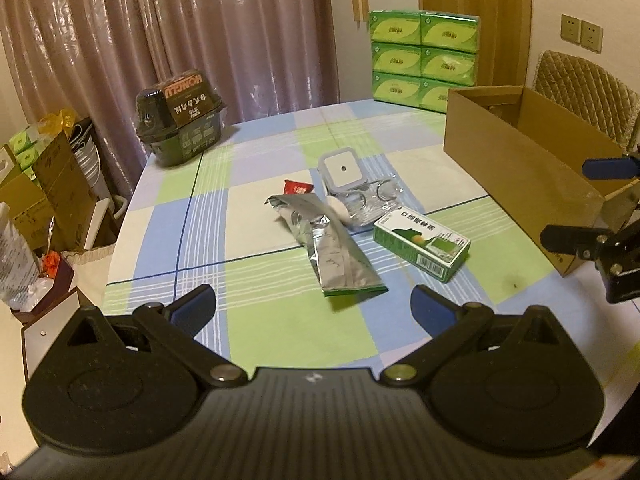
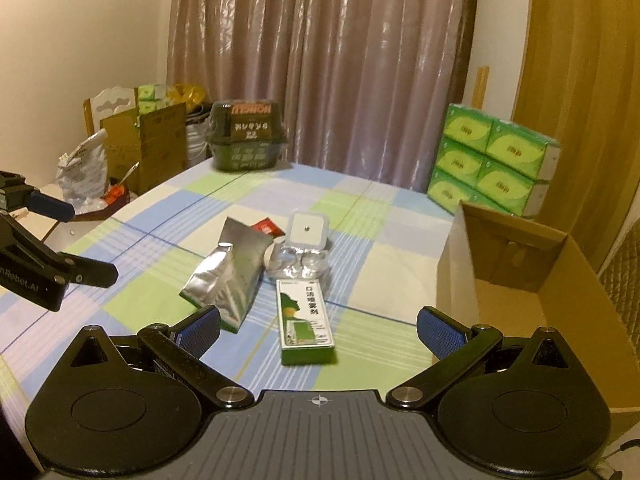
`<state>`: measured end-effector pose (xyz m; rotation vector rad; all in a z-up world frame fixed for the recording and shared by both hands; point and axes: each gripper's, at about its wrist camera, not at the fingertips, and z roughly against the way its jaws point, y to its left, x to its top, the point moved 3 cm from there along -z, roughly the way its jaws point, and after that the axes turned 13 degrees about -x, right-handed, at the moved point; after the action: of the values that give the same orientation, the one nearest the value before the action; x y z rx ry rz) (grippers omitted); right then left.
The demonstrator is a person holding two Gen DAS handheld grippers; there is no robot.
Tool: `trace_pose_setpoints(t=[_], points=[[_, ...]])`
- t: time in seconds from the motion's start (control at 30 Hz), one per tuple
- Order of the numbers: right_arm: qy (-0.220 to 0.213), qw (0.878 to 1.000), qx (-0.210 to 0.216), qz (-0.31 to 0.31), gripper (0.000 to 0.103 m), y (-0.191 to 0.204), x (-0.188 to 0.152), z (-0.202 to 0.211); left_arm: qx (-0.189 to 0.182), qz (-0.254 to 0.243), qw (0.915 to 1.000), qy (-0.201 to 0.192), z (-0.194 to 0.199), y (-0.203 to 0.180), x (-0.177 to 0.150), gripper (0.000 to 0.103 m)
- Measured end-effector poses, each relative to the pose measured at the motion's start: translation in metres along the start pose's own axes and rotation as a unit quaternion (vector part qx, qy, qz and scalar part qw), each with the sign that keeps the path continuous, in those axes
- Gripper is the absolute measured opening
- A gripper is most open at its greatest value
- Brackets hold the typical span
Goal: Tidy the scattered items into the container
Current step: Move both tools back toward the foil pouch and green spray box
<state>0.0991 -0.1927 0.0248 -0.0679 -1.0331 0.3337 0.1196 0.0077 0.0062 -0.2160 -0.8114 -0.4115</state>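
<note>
Scattered on the checked tablecloth lie a silver foil pouch (image 1: 334, 246) (image 2: 226, 276), a green and white box (image 1: 422, 246) (image 2: 306, 322), a small square white-lidded container (image 1: 341, 170) (image 2: 309, 230), a clear plastic wrapper (image 1: 370, 202) (image 2: 300, 264) and a red sachet (image 1: 296, 188) (image 2: 267, 226). An open cardboard box (image 1: 520, 152) (image 2: 516, 280) stands at the right. My left gripper (image 1: 314, 306) (image 2: 68, 240) is open, hovering short of the pouch. My right gripper (image 2: 320, 332) (image 1: 576, 204) is open just in front of the green box, holding nothing.
A dark green packaged tub (image 1: 180, 120) (image 2: 248, 136) sits at the table's far left corner. Stacked green tissue packs (image 1: 424, 60) (image 2: 492, 164) stand behind the cardboard box. Boxes and bags (image 1: 44, 184) crowd the floor left of the table. A padded chair (image 1: 588, 88) is behind the box.
</note>
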Motion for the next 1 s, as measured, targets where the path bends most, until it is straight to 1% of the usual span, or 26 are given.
trace_pose_setpoints(t=[0.53, 1.0], points=[[0.034, 0.999, 0.017, 0.013, 0.101, 0.009, -0.009, -0.047, -0.009, 0.016, 0.9995, 0.024, -0.04, 0.017, -0.002, 0.102], [0.074, 0.997, 0.028, 0.021, 0.101, 0.011, -0.016, -0.109, -0.029, 0.03, 0.9983, 0.041, -0.096, 0.034, 0.006, 0.102]])
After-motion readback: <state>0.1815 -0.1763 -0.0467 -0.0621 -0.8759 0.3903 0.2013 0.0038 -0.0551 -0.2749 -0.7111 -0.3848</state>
